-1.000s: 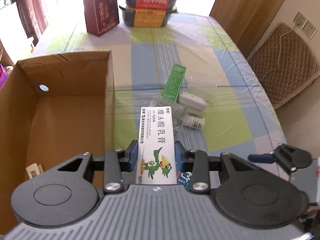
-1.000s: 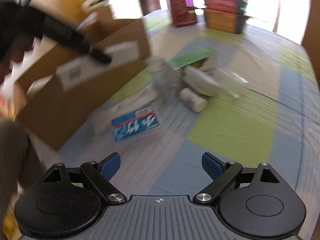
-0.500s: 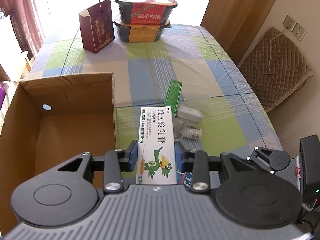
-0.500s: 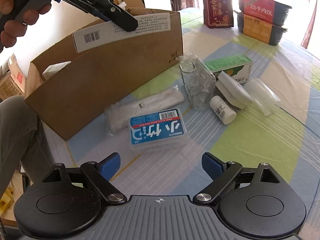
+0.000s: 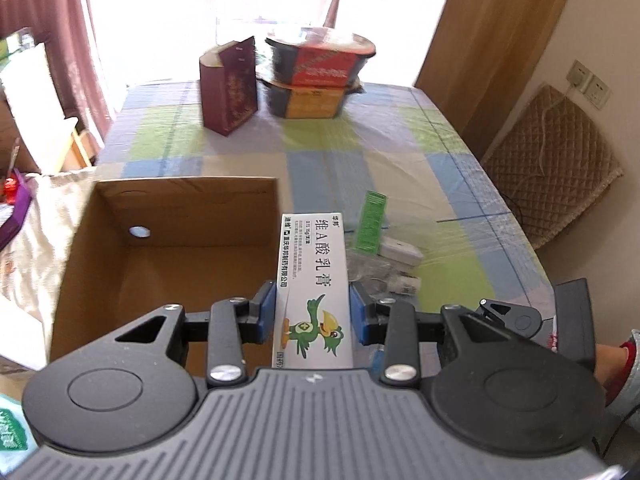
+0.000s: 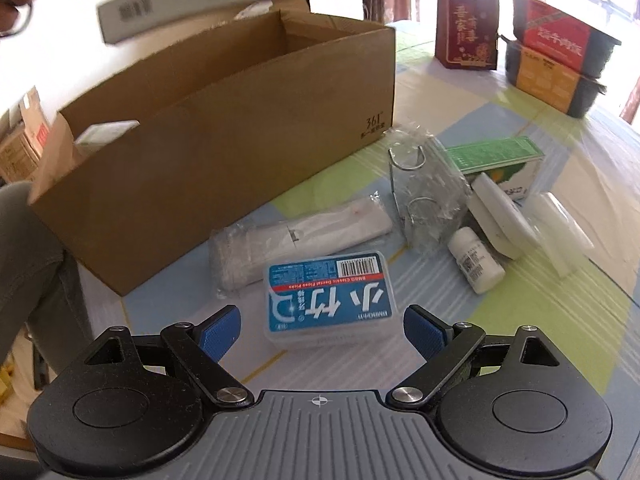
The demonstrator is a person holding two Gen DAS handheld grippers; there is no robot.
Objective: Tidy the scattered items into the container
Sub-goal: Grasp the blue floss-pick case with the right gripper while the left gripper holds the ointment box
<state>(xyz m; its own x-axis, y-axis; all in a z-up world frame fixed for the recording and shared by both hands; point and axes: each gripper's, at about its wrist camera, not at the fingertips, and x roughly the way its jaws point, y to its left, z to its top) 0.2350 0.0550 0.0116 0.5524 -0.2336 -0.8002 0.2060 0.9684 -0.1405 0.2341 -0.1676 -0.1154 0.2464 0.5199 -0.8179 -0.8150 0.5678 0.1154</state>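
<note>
Left tongs point(image 5: 313, 314) clamped on white ointment carton point(image 5: 312, 276), now raised higher than half second ago, poised at right wall of cardboard box point(image 5: 176, 208), 9 o'clock of clutter; drop looks next. Right tongs point(image 6: 322, 332) wide, moved closer, straddling blue floss case point(image 6: 330, 294) on table point(image 6: 540, 340). Box holds white item point(image 6: 106, 132) at near corner, otherwise mostly bare. Pill bottle point(image 6: 476, 266), green carton point(image 6: 494, 156) at 2 o'clock of case.
</note>
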